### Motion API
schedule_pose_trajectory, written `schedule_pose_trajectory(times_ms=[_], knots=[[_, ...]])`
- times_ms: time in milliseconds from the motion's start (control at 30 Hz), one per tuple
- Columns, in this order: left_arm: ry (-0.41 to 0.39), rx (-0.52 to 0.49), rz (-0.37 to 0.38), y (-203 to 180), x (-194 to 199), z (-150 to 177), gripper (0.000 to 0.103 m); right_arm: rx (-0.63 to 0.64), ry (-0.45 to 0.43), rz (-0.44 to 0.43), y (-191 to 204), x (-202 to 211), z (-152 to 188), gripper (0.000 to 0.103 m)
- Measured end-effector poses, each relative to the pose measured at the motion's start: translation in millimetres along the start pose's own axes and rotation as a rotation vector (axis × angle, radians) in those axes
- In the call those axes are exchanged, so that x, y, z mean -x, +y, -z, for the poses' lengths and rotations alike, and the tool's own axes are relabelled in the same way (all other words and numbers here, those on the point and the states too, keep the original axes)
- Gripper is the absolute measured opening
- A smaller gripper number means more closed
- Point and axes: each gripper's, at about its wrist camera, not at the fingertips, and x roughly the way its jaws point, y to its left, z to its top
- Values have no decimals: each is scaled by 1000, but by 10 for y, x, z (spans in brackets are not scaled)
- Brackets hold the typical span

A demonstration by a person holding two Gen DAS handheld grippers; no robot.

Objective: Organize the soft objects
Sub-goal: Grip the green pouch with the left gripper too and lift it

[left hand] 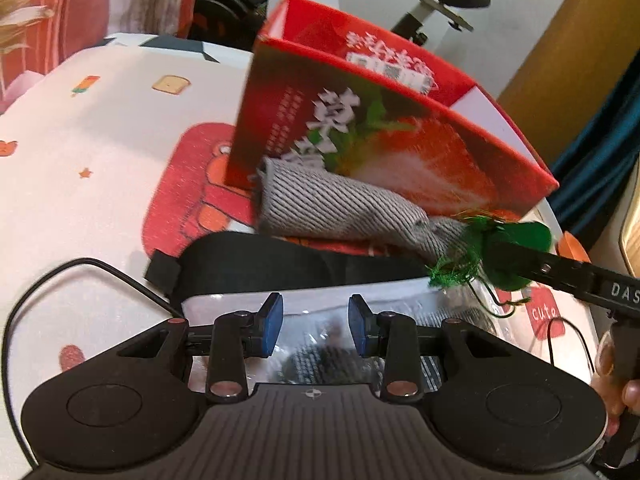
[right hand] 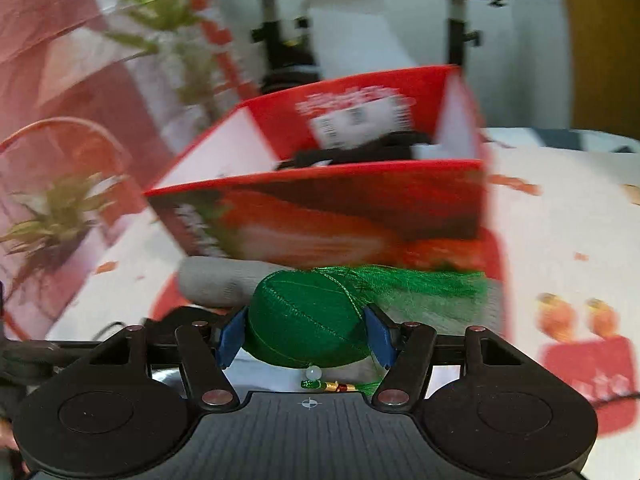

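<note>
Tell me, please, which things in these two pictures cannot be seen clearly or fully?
- Inside of the red box: right wrist view, mostly hidden by its front wall; dark contents blurred.
- Printing on the box: both views, too blurred to read.
- Clear plastic packet: left wrist view, covered by the left gripper.
- Grey sock: right wrist view, partly behind the green tasselled ball in the right gripper.

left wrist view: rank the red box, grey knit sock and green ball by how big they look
1. red box, clearly largest.
2. grey knit sock.
3. green ball, smallest; the right gripper hides part of it, so its full size is unsure.
</note>
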Motion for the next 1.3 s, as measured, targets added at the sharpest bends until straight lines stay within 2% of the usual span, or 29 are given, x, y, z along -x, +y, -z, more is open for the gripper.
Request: schedule_pose_trajectory(times_ms=[133,233,333,500,567,633,733,867,1067,1300], knots=[[-29,33,-9,80,86,-33,38,15,24,-85,216,-223,-137,59],[-56,63,-28,187,176,-66,38,70,56,-88,377,-391,-141,60],[-70,83,-25,285,261,-89,38,68,93,-97,429,-492,-83,63],[-74,108,-27,339,315,-123,38,46,96,-113,373,-433,5,65],[-67,109,-21,329,299,-143,38,84,75,-108,359,-345,45,72],[-63,97,-13,282,281,-160,39,121,65,-109,341,-260,99,76],[-50,68,9,171,242,-170,44,165,51,-58,297,-164,204,76],[-32,28,40,-10,184,-200,46,112,30,-10,126,-83,306,75],[3,34,94,-255,72,-287,46,90,21,-18,-15,-68,373,74],[65,-2,90,-502,-153,-321,48,58,15,-28,-109,-61,409,74]])
